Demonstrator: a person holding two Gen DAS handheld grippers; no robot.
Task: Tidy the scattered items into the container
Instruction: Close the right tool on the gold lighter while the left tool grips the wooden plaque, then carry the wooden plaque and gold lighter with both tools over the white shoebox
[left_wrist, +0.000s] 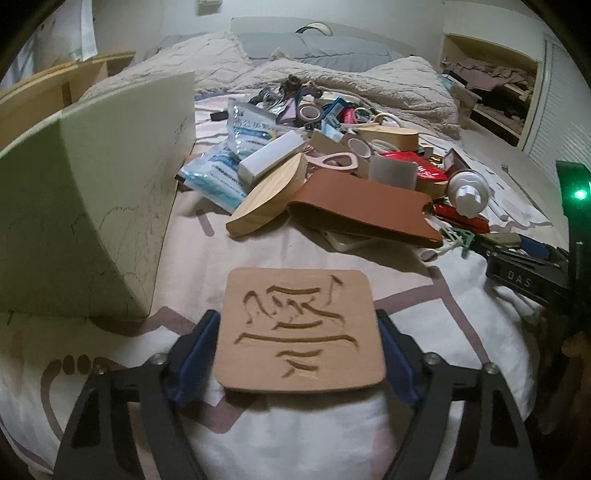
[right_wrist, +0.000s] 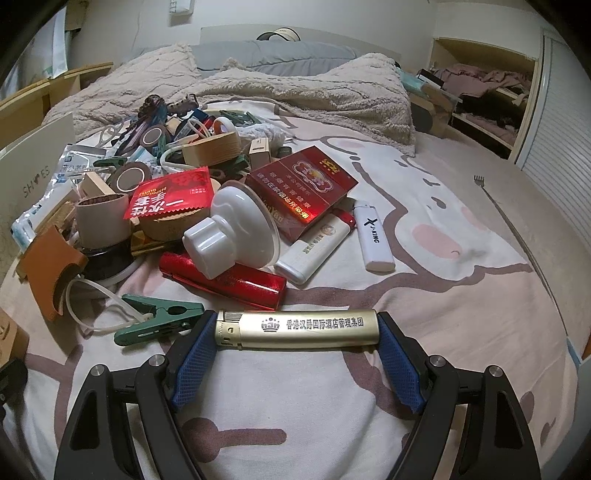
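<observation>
A square wooden coaster (left_wrist: 299, 332) with carved characters sits between the blue pads of my left gripper (left_wrist: 297, 328), which is shut on its two side edges just above the bedsheet. The white shoe box (left_wrist: 110, 206) stands close on the left; its "SHOES" side shows in the right wrist view (right_wrist: 37, 177). My right gripper (right_wrist: 295, 328) is shut on a gold lighter (right_wrist: 299, 328), held lengthwise end to end. A pile of scattered items (left_wrist: 332, 158) lies ahead of both grippers on the bed.
The pile includes a brown leather sleeve (left_wrist: 365, 210), a wooden block (left_wrist: 266, 195), a white suction knob (right_wrist: 229, 229), a red cigarette carton (right_wrist: 303, 184), a white lighter (right_wrist: 373, 236) and a green clip (right_wrist: 159, 321). A fluffy blanket (right_wrist: 295, 92) lies behind it. A thin metal back scratcher (right_wrist: 517, 236) lies at the right.
</observation>
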